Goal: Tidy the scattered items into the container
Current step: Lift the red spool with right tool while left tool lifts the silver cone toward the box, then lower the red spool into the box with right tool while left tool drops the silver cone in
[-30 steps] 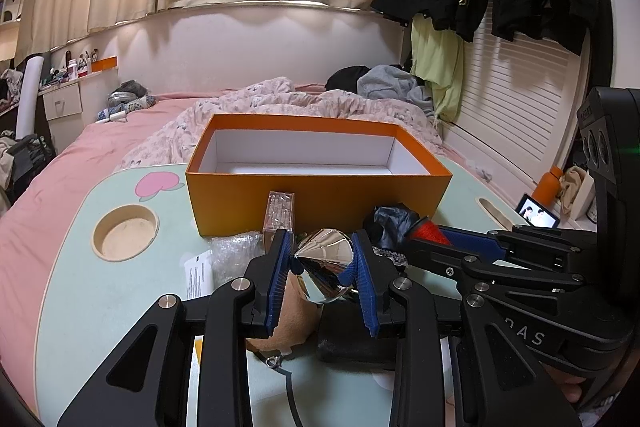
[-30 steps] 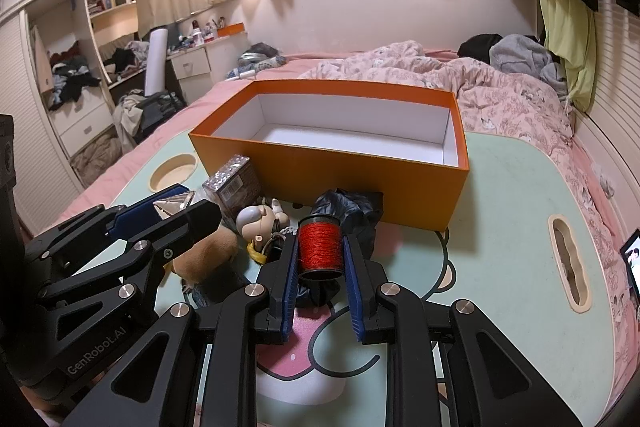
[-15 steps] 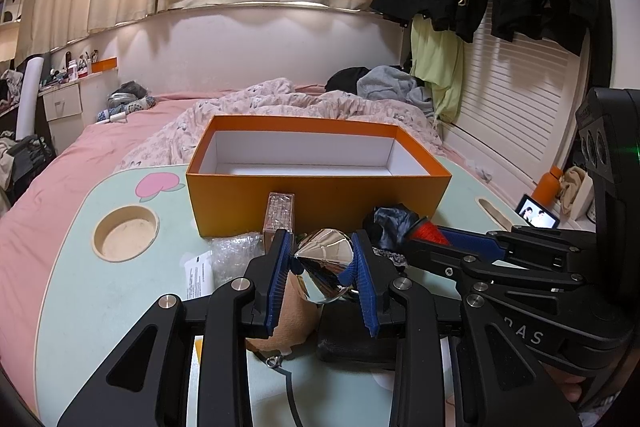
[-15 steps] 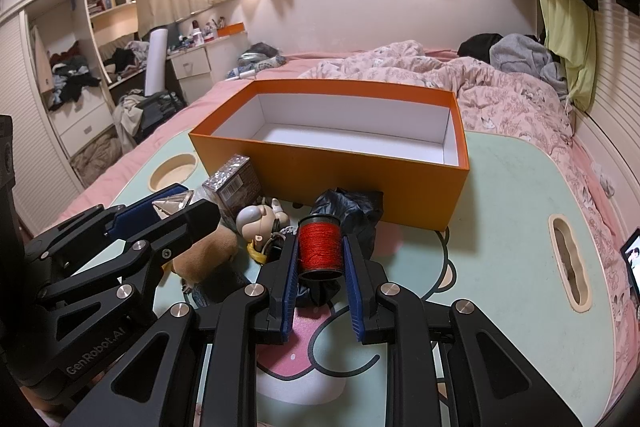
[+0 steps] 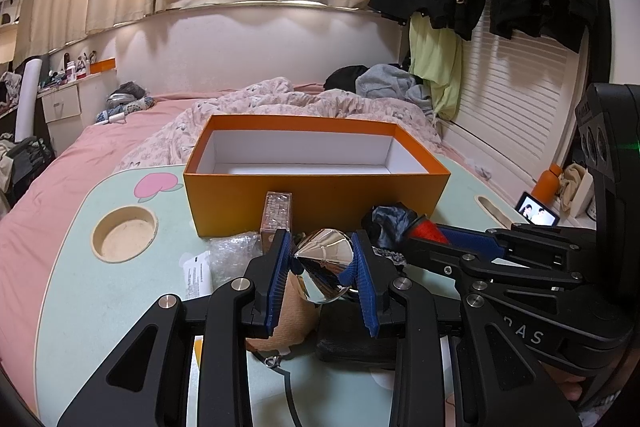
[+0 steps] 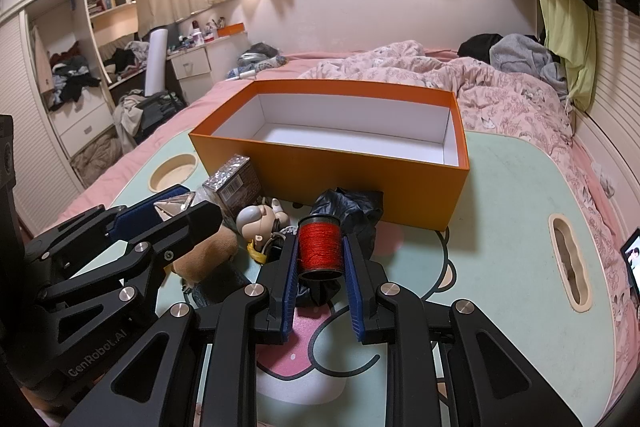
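Note:
An open orange box [image 5: 312, 189] with a white inside stands on the pale green table; it also shows in the right wrist view [image 6: 360, 163]. My left gripper [image 5: 322, 259] is shut on a shiny silver cone-shaped object [image 5: 326, 261], held just above the clutter in front of the box. My right gripper [image 6: 320, 251] is shut on a spool of red thread [image 6: 320, 247], to the right of the left gripper. Below them lie a glittery small box [image 6: 234, 179], a small figurine [image 6: 260, 223], a black crumpled bag [image 6: 348, 207] and a brown plush [image 6: 208, 255].
The table [image 6: 500, 227] has a round cup hole [image 5: 124, 233] at the left and a slot [image 6: 568, 263] at the right. A bubble-wrap packet with a paper label [image 5: 216, 259] lies left of the clutter. A bed with pink bedding lies behind the table.

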Demonstrator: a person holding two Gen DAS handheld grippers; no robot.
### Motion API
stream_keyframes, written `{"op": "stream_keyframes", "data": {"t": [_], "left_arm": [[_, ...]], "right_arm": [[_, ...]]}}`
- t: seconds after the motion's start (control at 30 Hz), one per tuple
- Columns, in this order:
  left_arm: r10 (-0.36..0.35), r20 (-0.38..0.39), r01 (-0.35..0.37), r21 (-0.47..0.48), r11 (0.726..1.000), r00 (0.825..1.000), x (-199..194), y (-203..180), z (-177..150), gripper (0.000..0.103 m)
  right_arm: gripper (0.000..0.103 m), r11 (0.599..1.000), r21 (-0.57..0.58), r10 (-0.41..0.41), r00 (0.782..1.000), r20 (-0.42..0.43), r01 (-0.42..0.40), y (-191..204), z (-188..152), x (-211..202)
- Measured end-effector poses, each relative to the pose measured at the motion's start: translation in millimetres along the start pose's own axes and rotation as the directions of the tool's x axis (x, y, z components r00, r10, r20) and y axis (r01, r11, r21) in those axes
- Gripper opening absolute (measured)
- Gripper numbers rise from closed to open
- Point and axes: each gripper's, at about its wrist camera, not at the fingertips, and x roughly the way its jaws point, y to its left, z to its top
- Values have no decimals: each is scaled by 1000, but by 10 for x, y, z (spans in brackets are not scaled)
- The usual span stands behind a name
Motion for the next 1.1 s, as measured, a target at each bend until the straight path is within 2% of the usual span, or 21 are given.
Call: {"op": "stream_keyframes", "data": {"t": [0.23, 0.47, 0.8, 0.9, 1.1], "left_arm": [[-45, -33, 45, 0, 999, 998, 41, 19, 127, 33], [-62, -27, 61, -50, 997, 998, 86, 209, 410, 33], [-78, -17, 77, -45, 996, 997, 337, 355, 870, 33], [-87, -31, 85, -49, 995, 996, 441, 369, 917, 33], [-79, -60, 77, -21, 997, 995, 616, 349, 963, 33]], "right_arm": [[22, 1000, 6, -6, 1000, 14, 6, -16, 26, -16], [22, 1000, 17, -22, 998, 63, 21, -76, 242, -66], [22, 997, 55, -53, 993, 109, 48, -256, 585, 53], [22, 998, 56, -23, 993, 117, 17, -317, 648, 93], [22, 998, 63, -28, 994, 105, 21, -404, 699, 199]]}}
